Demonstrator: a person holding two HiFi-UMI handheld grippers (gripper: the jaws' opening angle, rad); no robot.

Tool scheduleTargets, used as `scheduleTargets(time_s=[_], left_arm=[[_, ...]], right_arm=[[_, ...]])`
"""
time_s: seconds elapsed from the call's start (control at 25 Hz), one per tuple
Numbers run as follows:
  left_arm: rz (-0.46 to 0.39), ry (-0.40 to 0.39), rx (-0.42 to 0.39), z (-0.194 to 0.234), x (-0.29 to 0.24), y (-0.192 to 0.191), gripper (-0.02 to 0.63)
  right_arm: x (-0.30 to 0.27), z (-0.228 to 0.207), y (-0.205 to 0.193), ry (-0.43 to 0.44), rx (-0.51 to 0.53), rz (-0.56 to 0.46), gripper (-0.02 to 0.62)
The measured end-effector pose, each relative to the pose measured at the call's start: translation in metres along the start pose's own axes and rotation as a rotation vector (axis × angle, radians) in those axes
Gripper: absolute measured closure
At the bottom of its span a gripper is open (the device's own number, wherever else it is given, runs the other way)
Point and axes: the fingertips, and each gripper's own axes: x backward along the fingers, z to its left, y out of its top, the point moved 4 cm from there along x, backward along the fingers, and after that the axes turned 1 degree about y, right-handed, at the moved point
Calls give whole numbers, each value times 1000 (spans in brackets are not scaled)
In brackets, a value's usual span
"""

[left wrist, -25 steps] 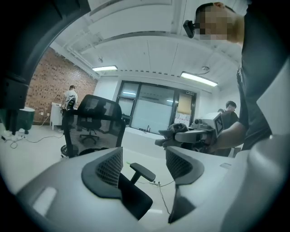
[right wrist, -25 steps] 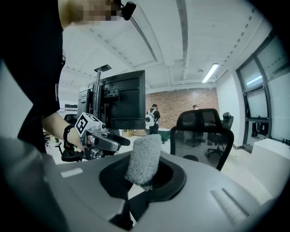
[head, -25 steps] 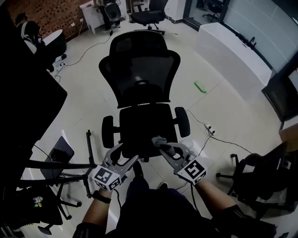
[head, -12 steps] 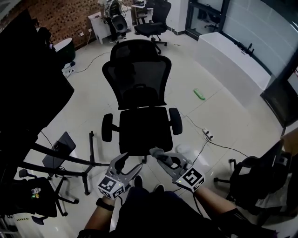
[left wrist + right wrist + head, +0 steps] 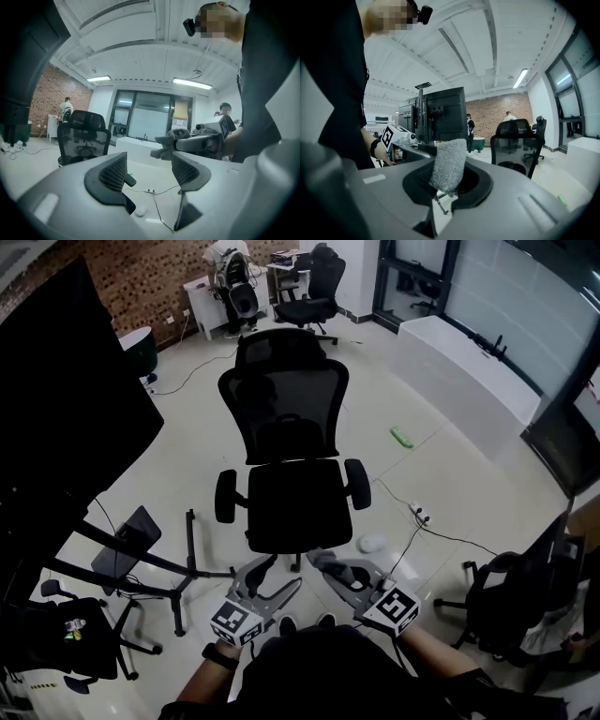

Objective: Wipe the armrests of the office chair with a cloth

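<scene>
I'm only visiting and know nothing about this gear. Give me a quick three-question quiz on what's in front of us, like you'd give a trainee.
1. Short answer: is anything touching the chair's armrests?
2. True or false: the left gripper has its fingers apart with nothing between them.
3. Multiple choice: the cloth is
A) pinched in the right gripper
B) draped over an armrest
C) held in the left gripper

Key
1. No. Both armrests are bare, and both grippers are held short of the chair.
2. True.
3. A.
</scene>
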Motion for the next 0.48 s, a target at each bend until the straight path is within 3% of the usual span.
scheduleTargets(time_s=[0.48], left_arm=[[-27, -31, -33, 0, 30, 12, 285]], right_arm=[[9, 26, 16, -48, -5, -27, 561]])
